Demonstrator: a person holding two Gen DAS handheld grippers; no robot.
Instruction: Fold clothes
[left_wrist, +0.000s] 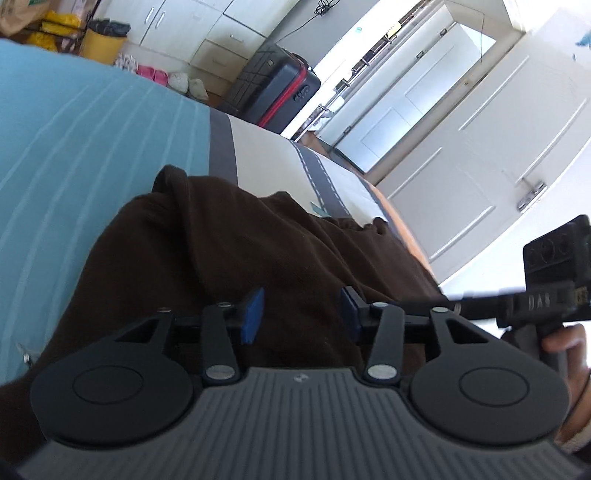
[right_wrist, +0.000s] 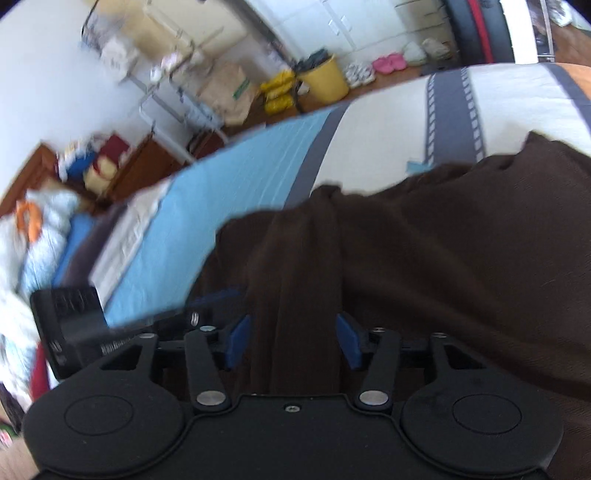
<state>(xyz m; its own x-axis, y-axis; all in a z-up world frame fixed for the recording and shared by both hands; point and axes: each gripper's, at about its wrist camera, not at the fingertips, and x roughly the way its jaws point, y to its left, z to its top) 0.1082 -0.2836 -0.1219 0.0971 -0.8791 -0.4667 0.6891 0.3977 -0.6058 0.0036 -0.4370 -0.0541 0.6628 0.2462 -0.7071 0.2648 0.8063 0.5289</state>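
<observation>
The brown garment lies spread on the bed, over the blue striped sheet and the cream cover with its grey bands; we see it bunched into ridges in both wrist views. Our left gripper hangs just above the cloth with its two blue pads spread apart, nothing pinched between them. Our right gripper also stands spread; a long fold of the garment runs up between its pads, yet they do not press on it.

For writing, we can read only "DAS" in pale letters on the black body of the right gripper as it shows at the right edge of the left wrist view, held by a hand; a yellowish label beside it is too blurred to read. A brown paper bag against the far wall carries a green mark we cannot make out.

Around the bed we count one dark suitcase with red trim, one yellow bin with a dark liner, one pair of pink slippers, and white cabinets behind them. White panelled doors fill the right side of the left wrist view. A heap of pale bedding sits at the far left in the right wrist view, much blurred. Nothing stands between either gripper and the cloth.
</observation>
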